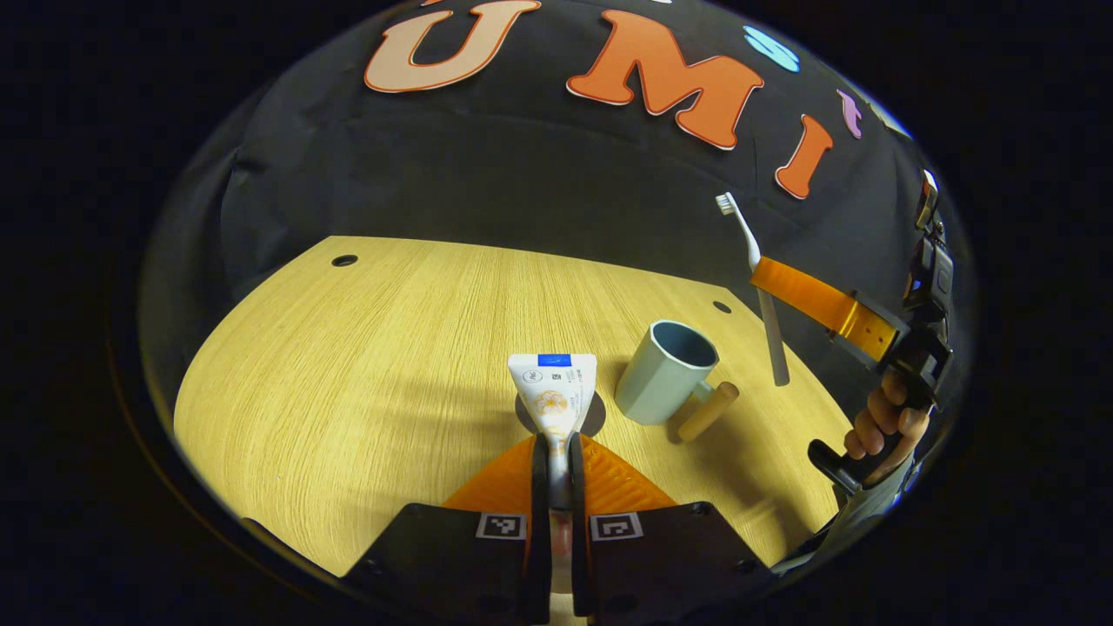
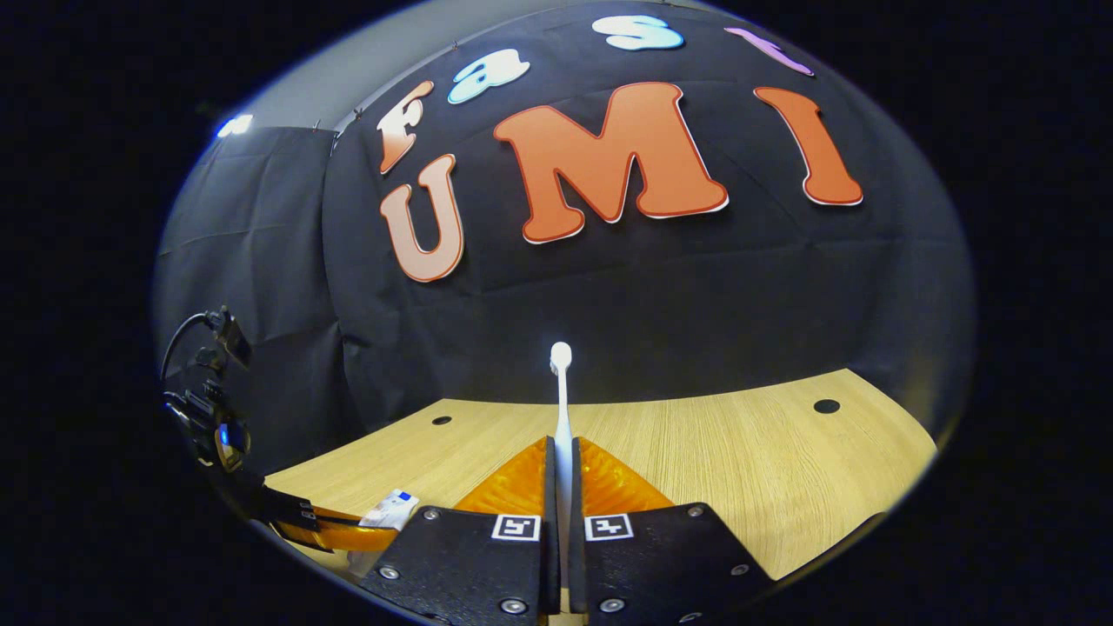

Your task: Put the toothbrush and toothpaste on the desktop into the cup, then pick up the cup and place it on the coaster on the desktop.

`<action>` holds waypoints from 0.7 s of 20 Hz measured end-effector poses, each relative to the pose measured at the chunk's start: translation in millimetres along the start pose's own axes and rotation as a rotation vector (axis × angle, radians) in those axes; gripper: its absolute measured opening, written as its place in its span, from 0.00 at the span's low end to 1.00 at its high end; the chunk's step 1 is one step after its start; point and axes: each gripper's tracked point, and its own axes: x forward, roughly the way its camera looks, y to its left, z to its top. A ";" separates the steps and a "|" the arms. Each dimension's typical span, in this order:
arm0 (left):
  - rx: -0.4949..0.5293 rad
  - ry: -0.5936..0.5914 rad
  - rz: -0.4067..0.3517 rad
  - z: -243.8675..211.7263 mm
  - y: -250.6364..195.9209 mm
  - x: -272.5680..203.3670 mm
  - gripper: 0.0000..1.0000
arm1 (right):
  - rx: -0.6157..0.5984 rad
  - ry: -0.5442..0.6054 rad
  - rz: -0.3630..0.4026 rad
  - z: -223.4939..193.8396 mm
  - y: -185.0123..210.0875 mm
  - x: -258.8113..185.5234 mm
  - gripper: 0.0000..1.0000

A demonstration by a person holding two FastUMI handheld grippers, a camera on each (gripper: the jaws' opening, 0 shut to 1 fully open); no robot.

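toothpaste: white squeezy tube (image 1: 553, 391), my left gripper (image 1: 556, 474) clamped on it, frame centre
toothbrush: white plastic one (image 2: 562, 409), right gripper (image 2: 562, 474) pinching it
step: I reckon both go into the grey-blue cup (image 1: 663, 370) next

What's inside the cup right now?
The cup looks empty as far as its open mouth shows; its bottom is hidden. The toothpaste and the toothbrush are both held up in jaws, outside it.

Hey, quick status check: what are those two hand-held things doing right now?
Left tool shut on white toothpaste tube, above the desktop. Right tool shut on white toothbrush, bristles up. Pale blue cup empty, upright on wooden desktop. Nothing blocking it.
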 end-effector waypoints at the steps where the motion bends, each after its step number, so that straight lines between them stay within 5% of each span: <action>1: 0.000 -0.008 -0.003 -1.4 0.8 0.3 0.13 | 0.004 -0.017 0.001 0.0 -1.5 3.3 0.04; 14: -0.006 -0.099 -0.027 7.4 -1.8 -12.1 0.12 | -0.005 -0.111 0.065 -6.4 -8.9 57.1 0.04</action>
